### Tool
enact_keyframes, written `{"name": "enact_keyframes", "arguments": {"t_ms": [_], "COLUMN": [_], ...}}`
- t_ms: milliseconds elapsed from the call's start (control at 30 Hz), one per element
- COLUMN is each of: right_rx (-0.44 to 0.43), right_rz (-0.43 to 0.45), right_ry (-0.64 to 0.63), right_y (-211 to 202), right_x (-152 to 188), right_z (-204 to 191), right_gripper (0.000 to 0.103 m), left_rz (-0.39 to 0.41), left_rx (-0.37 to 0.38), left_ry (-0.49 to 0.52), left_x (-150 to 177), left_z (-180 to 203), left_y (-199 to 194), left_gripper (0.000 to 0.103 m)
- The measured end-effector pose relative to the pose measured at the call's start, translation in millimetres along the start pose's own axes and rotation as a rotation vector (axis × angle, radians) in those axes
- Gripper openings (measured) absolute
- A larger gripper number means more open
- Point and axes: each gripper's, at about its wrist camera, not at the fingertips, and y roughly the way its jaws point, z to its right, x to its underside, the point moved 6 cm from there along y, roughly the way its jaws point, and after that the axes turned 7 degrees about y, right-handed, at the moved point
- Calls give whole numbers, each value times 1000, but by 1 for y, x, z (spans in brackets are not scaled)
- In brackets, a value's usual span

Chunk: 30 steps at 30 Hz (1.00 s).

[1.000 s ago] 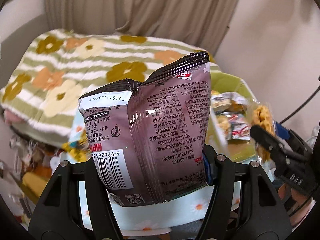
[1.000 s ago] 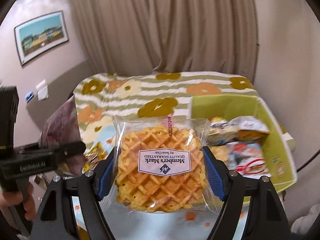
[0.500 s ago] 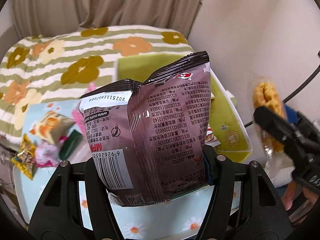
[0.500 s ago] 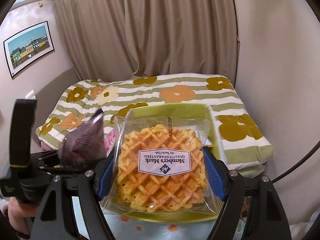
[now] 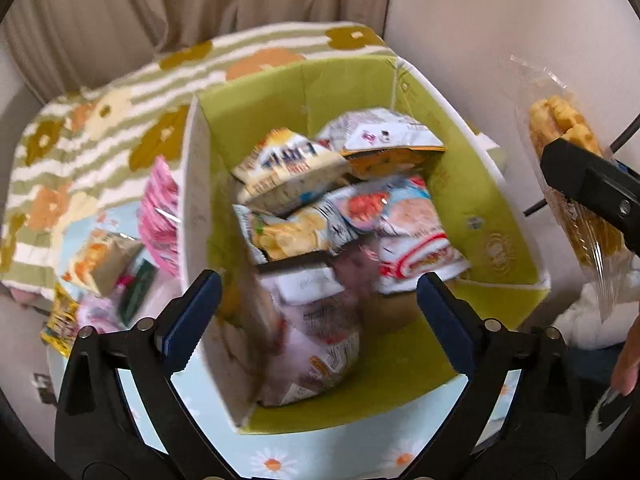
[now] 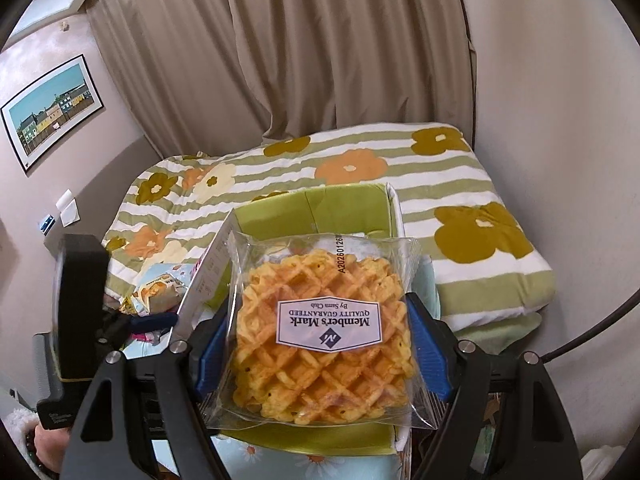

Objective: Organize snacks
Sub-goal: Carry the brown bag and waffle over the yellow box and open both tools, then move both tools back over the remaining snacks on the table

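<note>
- I have the left tongs [image 5: 318, 304] in the lower half of the left wrist view, above the green box [image 5: 496, 216]. Their jaws are opening and stand wide apart; the blue pads [image 5: 192, 312] press on nothing.
- Between and below the jaws I see a purplish snack bag [image 5: 320, 320], blurred, lying inside the box near its front wall. It is free of both pads.
- The box fills the centre of the left wrist view. It holds a pile of snack packets [image 5: 340, 200] toward its far end; I cannot read their labels.
- Left of the box, on the tabletop [image 5: 276, 460] with its daisy-print cover, I see a pink packet [image 5: 160, 216] against the box's white outer wall, plus several small wrapped snacks [image 5: 100, 264] at the left edge of the frame.
- I have the right tongs [image 6: 320, 344] at the bottom centre of the right wrist view. They are clamped on a waffle pack [image 6: 320, 336]: both blue pads [image 6: 426, 356] press its clear wrapper from either side.
- The waffle pack is held upright before the camera, label upside down, in front of the green box [image 6: 344, 208] in that view. In the left wrist view the same pack [image 5: 568, 184] shows at the right edge.
- Behind the tabletop I see a bed [image 6: 460, 200] with a green-striped flower blanket, and curtains [image 6: 300, 48] across the top of the frame.
- A framed picture [image 6: 52, 108] hangs on the wall at the upper left of the right wrist view.
</note>
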Motion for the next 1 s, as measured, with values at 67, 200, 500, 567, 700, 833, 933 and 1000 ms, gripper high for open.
{"name": "enact_keyframes", "arguments": {"t_ms": [67,200,500,567,700,833,933,1000], "right_rx": [-3,-8,11,1,13,22,45,44], "right_rz": [-14,-38,-105,-125,-135,-86,-36,-37], "right_ry": [1,-2,-21,-16,-21,-48,-98,-94], "right_y": [3,9,35,41,49,44,37,35], "right_x": [1,8,31,36,44,44,43,44], "right_z": [2,0,-9,-11,-14,-18,-22,-23], "right_gripper": [75,75,77,77,93,102,102,102], "left_rz": [-8,-1,6,1,4,7,14,16], "left_rx": [-15,39,56,66,58,60,52,44], "left_ry": [3,-53,-106,-118,-136,-164,-179,-192], "left_x": [4,11,30,32,40,48,54,58], "left_z": [-5,-18,-41,-45,-55,-64,-71,-75], "left_y": [-2,-8,-17,-20,-27,-32,-36,-38], "left_gripper": [98,98,98,98,98,98,98,98]}}
